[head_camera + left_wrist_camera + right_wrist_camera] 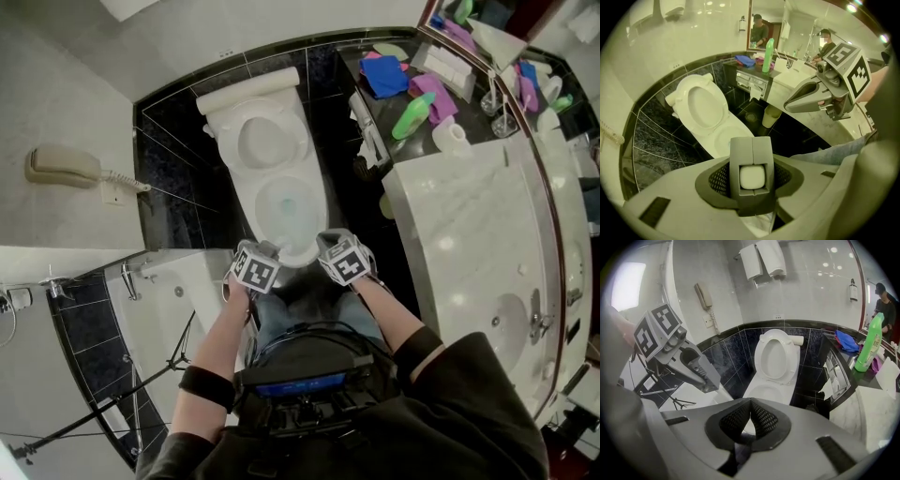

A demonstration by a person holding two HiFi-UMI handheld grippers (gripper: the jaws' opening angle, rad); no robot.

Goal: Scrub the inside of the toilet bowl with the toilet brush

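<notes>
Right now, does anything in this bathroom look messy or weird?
I see nothing spilled or broken. But a black tripod stands by the bathtub, which is odd for a bathroom, and a blue cloth and purple cloth lie heaped beside the green bottle, not folded.

Left gripper [254, 268] clamped, right gripper [342, 260] closed

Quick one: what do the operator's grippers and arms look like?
Both the left gripper and right gripper are grey moulded plastic, with tapering wedge-shaped jaws and dark mesh pads. Each carries a cube of black-and-white square markers. Dark sleeves, black cuffs.
</notes>
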